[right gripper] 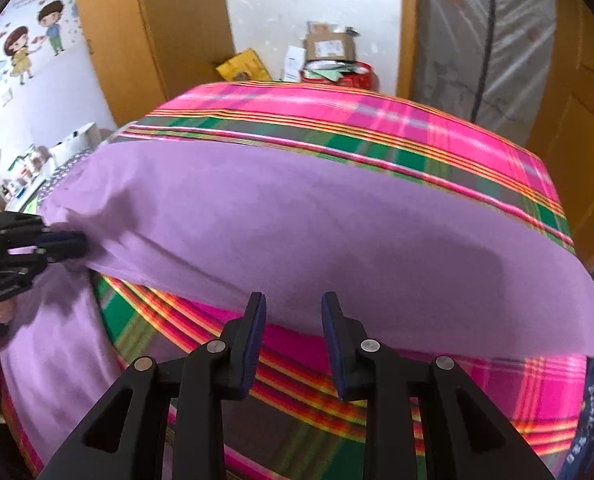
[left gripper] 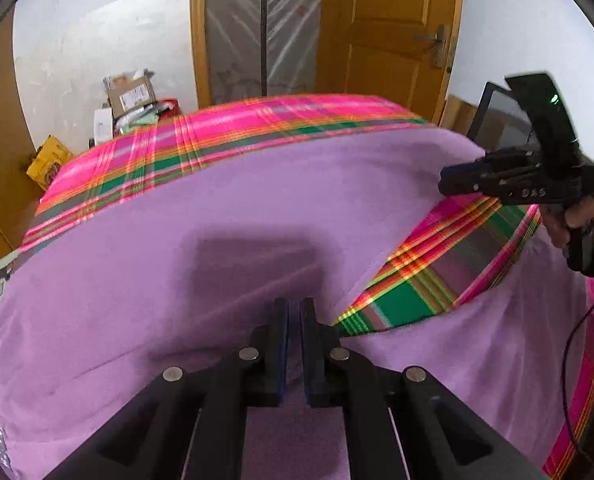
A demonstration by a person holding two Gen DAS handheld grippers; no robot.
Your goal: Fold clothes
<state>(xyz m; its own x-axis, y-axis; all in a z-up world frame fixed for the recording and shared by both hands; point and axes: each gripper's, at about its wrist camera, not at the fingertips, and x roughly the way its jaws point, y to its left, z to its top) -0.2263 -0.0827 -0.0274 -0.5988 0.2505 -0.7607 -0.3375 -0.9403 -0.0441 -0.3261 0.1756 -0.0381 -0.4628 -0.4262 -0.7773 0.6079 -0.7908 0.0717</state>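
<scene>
A lilac garment (left gripper: 225, 216) lies spread over a bed covered in a pink and green plaid sheet (left gripper: 257, 118). The left claw (left gripper: 294, 320) is clamped on the garment's near fold. The right claw (right gripper: 293, 320) hovers with its fingers apart, empty, above the garment's near edge, over exposed plaid.

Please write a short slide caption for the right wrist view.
Open right gripper above plaid sheet; left gripper pinches the purple garment.
</scene>
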